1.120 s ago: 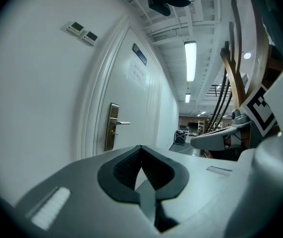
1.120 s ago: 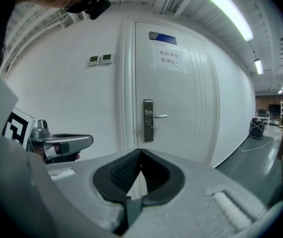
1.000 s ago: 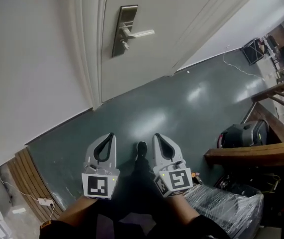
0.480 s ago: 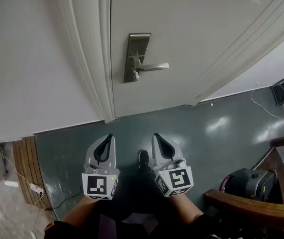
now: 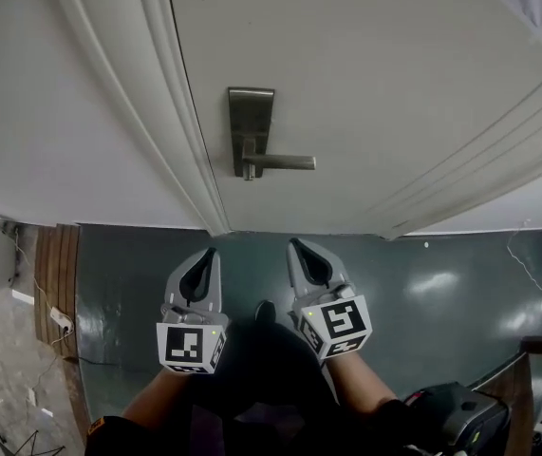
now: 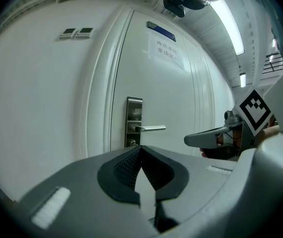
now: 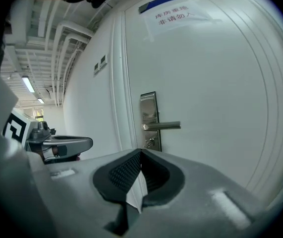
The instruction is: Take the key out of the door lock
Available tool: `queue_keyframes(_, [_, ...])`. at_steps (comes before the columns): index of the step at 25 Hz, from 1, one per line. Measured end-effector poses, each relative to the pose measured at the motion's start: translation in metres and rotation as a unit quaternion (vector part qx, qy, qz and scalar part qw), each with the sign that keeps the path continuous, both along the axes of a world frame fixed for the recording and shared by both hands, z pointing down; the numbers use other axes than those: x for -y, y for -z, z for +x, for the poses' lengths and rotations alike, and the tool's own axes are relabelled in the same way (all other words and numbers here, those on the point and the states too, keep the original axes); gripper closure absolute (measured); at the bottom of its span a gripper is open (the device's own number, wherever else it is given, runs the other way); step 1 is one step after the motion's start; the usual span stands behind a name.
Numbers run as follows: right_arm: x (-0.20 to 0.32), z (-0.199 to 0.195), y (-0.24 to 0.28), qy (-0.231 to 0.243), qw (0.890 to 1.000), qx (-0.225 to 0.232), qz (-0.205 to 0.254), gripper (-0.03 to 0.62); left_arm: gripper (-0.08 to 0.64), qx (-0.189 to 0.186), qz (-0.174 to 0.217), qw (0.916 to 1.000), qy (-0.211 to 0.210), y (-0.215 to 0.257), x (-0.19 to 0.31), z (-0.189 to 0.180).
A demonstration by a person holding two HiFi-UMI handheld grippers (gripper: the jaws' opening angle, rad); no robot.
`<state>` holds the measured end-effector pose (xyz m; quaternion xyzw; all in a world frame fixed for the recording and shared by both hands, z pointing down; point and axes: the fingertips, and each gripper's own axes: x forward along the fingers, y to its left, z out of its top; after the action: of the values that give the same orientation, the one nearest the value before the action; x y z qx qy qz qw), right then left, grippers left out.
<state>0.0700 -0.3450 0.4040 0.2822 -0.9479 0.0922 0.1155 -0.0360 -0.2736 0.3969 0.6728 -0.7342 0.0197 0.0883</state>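
Note:
A white door carries a metal lock plate (image 5: 251,126) with a lever handle (image 5: 282,162) pointing right. Below the lever a small key (image 7: 151,143) sticks out of the keyhole; in the head view it is only a small knob (image 5: 249,172). My left gripper (image 5: 210,253) and right gripper (image 5: 292,243) hang side by side below the lock, well short of the door, tips toward it. Both are shut with nothing between their jaws. The left gripper view shows its closed tips (image 6: 140,148) under the lock plate (image 6: 134,120). In the right gripper view the closed tips (image 7: 141,152) sit below the key.
The door frame (image 5: 171,112) and a white wall lie left of the lock. A paper notice (image 7: 173,15) hangs high on the door. Below is dark green floor (image 5: 422,274), with wooden slats (image 5: 62,255) and a power strip (image 5: 60,319) at left, and a black bag (image 5: 460,421) at lower right.
The head view has swung toward the door, so the lock now sits above and between the grippers. Both grippers stay shut and side by side.

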Motion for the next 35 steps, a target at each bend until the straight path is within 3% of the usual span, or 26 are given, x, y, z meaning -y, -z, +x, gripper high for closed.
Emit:
queue_keyframes(6, [0.026,-0.032,0.000,0.049,0.998,0.023,-0.036,0.598,0.545,0.012,0.000,0.9992,0.038,0.002,0.013,-0.020])
queue_keyframes(8, [0.033,-0.046,-0.005,0.060,0.995,0.037,-0.068,0.594,0.545,0.011,-0.001,0.9990,0.043,-0.001,0.020,-0.029])
queue_keyframes(10, [0.042,-0.058,-0.014,0.066,0.991,0.052,-0.108,0.533,0.545,0.011,-0.006,0.9991,0.042,-0.007,0.030,-0.038])
queue_keyframes(12, [0.052,-0.068,-0.024,0.064,0.985,0.068,-0.146,0.520,0.545,0.020,-0.010,0.9991,0.037,-0.014,0.042,-0.047])
queue_keyframes(16, [0.071,-0.085,-0.041,0.057,0.969,0.103,-0.217,0.506,0.545,0.041,-0.015,0.9988,0.022,-0.022,0.064,-0.063])
queue_keyframes(23, [0.091,-0.111,-0.066,0.057,0.930,0.163,-0.323,0.495,0.535,0.044,-0.034,0.9985,-0.003,-0.037,0.093,-0.084])
queue_keyframes(32, [0.106,-0.128,-0.065,0.057,0.904,0.206,-0.371,0.494,0.537,0.040,-0.041,0.9982,-0.016,-0.044,0.115,-0.098])
queue_keyframes(35, [0.106,-0.133,-0.069,0.062,0.884,0.226,-0.403,0.494,0.537,0.038,-0.042,0.9983,-0.014,-0.045,0.118,-0.101])
